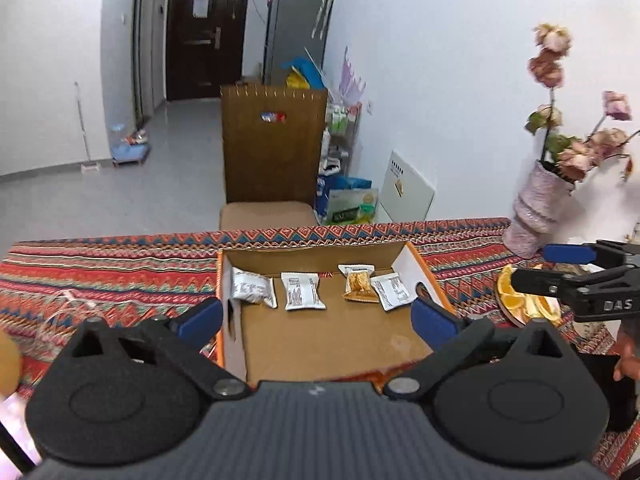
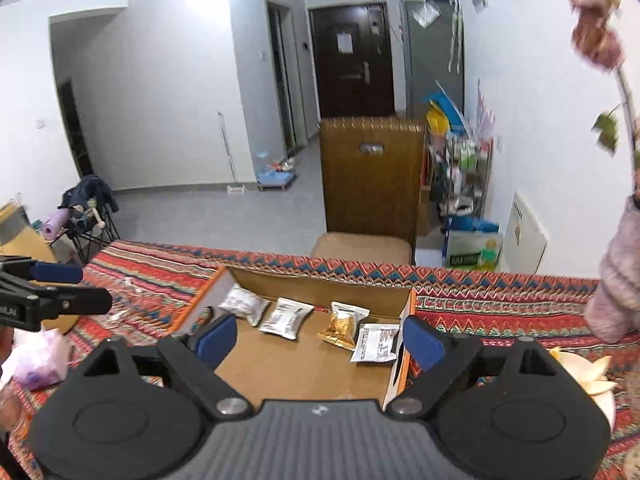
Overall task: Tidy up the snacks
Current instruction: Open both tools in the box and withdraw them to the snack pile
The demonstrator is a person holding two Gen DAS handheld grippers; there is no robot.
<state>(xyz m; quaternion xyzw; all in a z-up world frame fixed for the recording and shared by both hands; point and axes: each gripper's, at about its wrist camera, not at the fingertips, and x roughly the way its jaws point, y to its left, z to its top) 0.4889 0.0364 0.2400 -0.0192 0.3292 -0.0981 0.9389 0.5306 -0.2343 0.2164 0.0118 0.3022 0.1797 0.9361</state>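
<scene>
Both grippers gape wide, empty; snack packets [image 1: 304,290] (four) lie beyond their fingertips.

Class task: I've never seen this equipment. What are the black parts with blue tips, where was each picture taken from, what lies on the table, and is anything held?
They are two hand-held grippers; a person carries one in each hand. Each picture comes from a camera on one gripper, looking along its fingers. The left gripper and right gripper are both open and hold nothing. On the patterned tablecloth sits an open cardboard box holding four snack packets in a row: three white packets and one golden packet. A plate of orange slices and a vase of dried flowers stand to the right.
</scene>
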